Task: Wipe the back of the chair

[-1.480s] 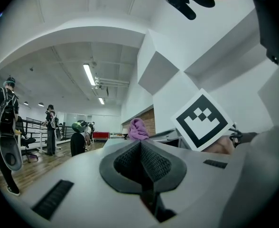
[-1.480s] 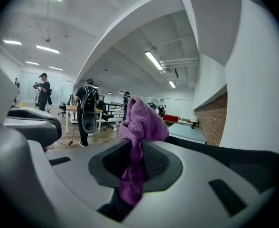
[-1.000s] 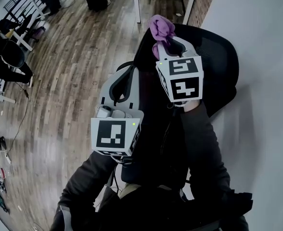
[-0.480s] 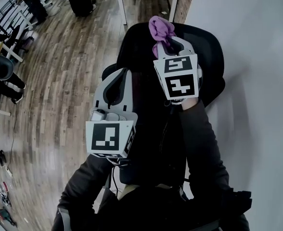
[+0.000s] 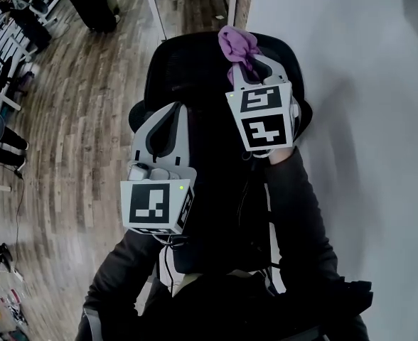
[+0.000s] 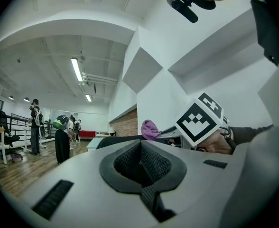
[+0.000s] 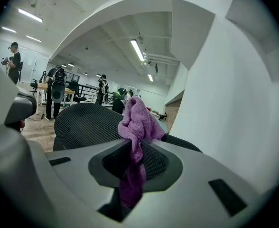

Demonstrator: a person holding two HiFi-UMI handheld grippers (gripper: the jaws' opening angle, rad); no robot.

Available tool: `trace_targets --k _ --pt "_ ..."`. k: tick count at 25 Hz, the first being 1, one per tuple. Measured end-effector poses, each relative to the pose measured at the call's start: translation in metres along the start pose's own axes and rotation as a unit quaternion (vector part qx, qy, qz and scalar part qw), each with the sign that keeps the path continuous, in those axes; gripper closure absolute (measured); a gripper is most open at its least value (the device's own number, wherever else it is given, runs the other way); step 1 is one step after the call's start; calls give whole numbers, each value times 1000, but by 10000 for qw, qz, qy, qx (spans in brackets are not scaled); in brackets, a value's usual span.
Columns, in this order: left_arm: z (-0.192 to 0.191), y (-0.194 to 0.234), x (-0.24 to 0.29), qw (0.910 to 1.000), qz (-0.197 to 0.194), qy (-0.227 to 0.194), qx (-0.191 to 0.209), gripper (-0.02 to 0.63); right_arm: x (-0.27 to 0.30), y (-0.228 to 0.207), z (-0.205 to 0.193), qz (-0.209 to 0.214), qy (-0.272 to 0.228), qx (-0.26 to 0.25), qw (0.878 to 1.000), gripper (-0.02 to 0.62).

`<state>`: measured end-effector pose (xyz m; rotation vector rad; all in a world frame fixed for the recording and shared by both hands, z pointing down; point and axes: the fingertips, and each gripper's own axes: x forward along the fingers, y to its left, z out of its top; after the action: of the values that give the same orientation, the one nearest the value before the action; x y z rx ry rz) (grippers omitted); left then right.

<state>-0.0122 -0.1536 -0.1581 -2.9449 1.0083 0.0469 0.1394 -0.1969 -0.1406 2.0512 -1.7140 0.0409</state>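
Right gripper (image 5: 247, 65) jaws tight on purple cloth (image 5: 236, 44), seemingly against chair back (image 5: 183, 61); left gripper (image 5: 172, 112) jaws together.

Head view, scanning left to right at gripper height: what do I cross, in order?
In order: wooden floor → left gripper → right gripper clamping the purple cloth → white wall. The chair back spans behind both grippers, so it is left out.

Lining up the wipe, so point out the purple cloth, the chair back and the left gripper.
purple cloth (image 7: 138, 123): right gripper view, bunched top above the jaws.
chair back (image 7: 82, 125): right gripper view, black mesh panel.
left gripper (image 6: 141, 148): left gripper view, where its shut jaws meet.
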Motion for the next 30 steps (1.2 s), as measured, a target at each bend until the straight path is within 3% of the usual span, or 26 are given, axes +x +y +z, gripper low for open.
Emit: trace_targets --k 20,30 --pt "8 -74 17 9988 -498 12 19 597 -62 -69 -24 -617 -17 -138 9980 538" --pt "6 -75 5 9988 -486 27 35 597 -71 -59 -35 -649 -19 17 9979 537"
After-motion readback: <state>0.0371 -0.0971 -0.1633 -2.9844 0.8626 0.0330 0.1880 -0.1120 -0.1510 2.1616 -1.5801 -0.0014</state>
